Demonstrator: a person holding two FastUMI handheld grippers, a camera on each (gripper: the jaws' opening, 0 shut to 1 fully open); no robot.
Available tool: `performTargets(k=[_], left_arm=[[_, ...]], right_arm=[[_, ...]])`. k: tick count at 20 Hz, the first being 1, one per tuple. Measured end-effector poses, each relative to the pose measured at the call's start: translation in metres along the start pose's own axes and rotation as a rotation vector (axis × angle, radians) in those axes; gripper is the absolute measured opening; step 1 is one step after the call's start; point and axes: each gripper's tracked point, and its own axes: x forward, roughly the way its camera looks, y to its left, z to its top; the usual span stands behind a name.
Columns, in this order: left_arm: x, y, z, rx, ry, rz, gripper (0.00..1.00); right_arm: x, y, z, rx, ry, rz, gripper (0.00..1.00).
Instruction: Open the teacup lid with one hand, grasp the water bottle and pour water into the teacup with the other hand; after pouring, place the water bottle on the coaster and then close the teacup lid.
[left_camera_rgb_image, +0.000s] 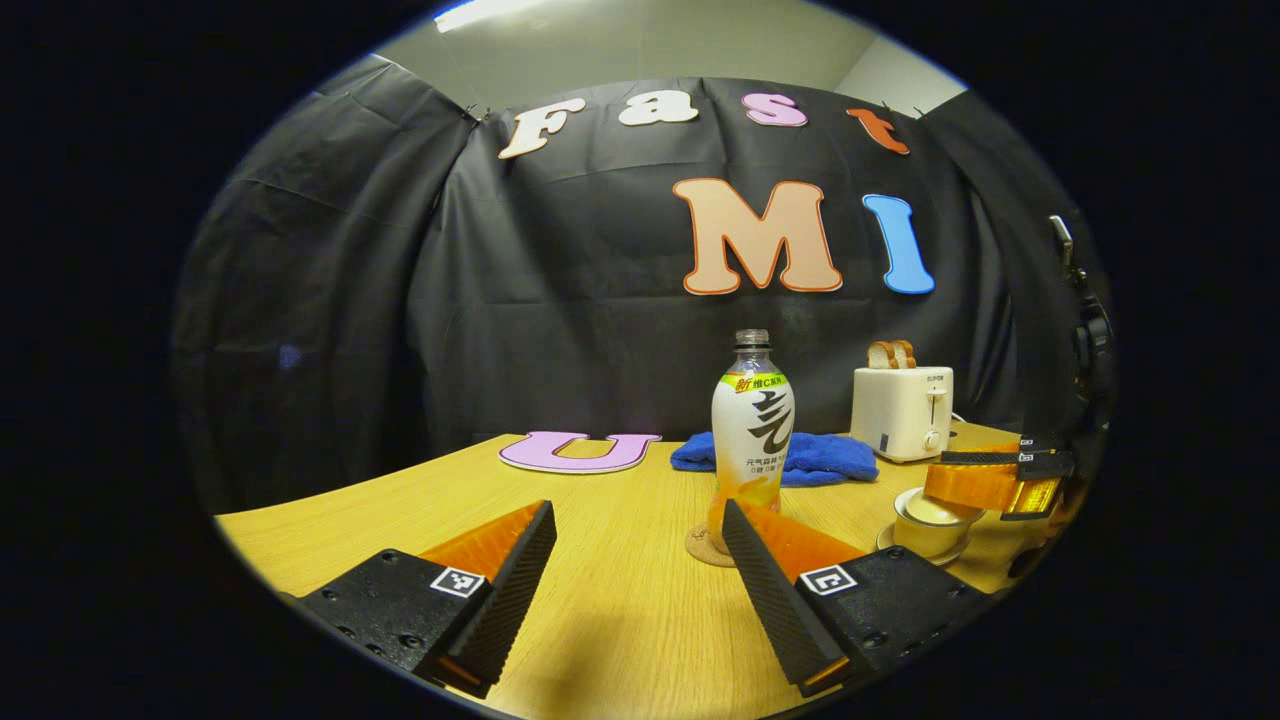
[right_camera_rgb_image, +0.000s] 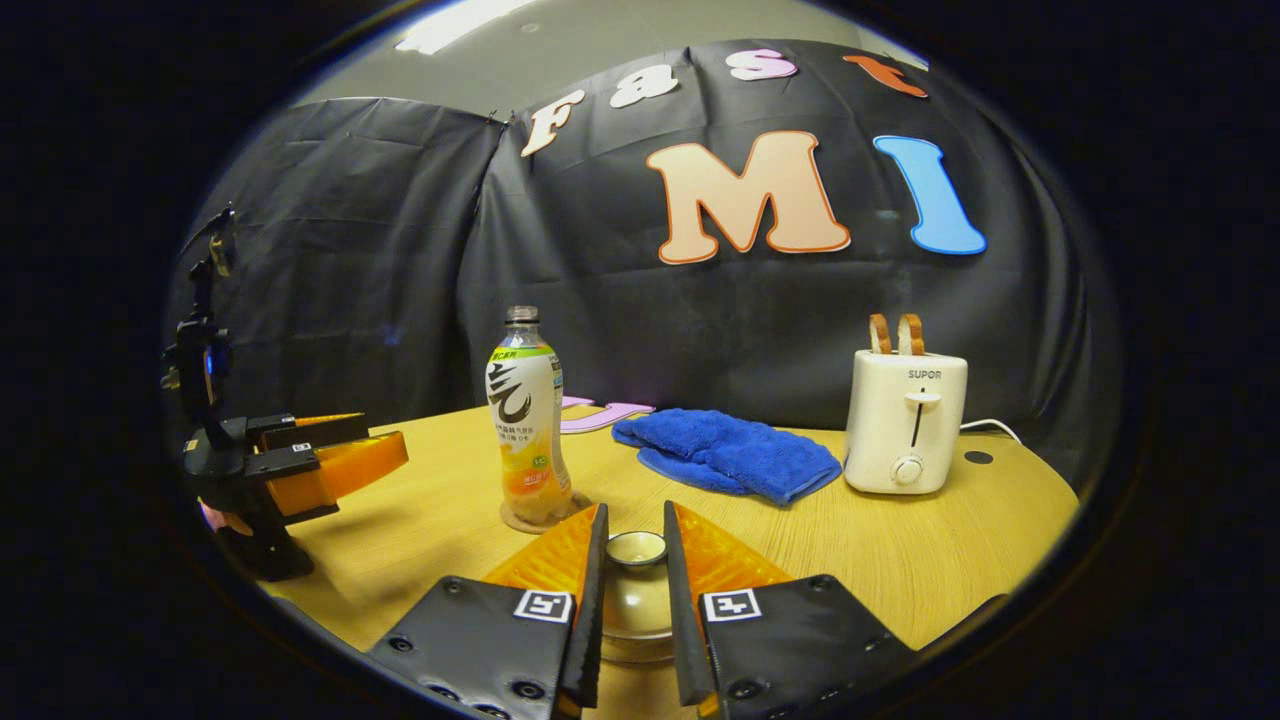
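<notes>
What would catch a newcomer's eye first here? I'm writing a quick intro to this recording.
Probably the water bottle, standing upright on its coaster mid-table. Next, the right gripper, its fingers closed around the teacup lid knob just in front. Behind sit a blue towel and a white toaster holding bread.

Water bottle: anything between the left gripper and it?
Nothing visible. In the left gripper view the left gripper is open, with bare table between its fingers and the water bottle, which stands upright on the coaster. The teacup sits off to the side.
</notes>
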Motion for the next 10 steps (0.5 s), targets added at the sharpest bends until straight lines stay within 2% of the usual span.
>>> performTargets(k=[1, 2, 3, 6, 9, 10], left_arm=[[-0.0006, -0.0003, -0.0002, -0.001, -0.001, 0.000, 0.98], [-0.0001, 0.0000, -0.0003, 0.000, 0.000, 0.000, 0.98], [-0.0002, -0.0001, -0.0003, 0.000, -0.001, 0.000, 0.98], [0.0005, -0.0002, -0.0002, -0.001, -0.001, 0.000, 0.98], [-0.0008, 0.0001, -0.0004, 0.000, -0.001, -0.001, 0.98], [0.0004, 0.0003, -0.0006, 0.000, 0.000, -0.001, 0.98]], right_arm=[[0.0013, -0.0010, -0.0026, 0.002, 0.008, 0.002, 0.31], [0.0014, -0.0001, -0.0023, 0.003, 0.014, 0.003, 0.34], [0.0021, -0.0006, -0.0023, 0.003, 0.016, 0.002, 0.31], [0.0014, -0.0031, -0.0040, -0.003, 0.021, -0.013, 0.33], [0.0000, -0.0001, -0.0044, 0.000, 0.024, -0.003, 0.40], [0.0005, -0.0003, -0.0047, 0.001, 0.025, -0.001, 0.38]])
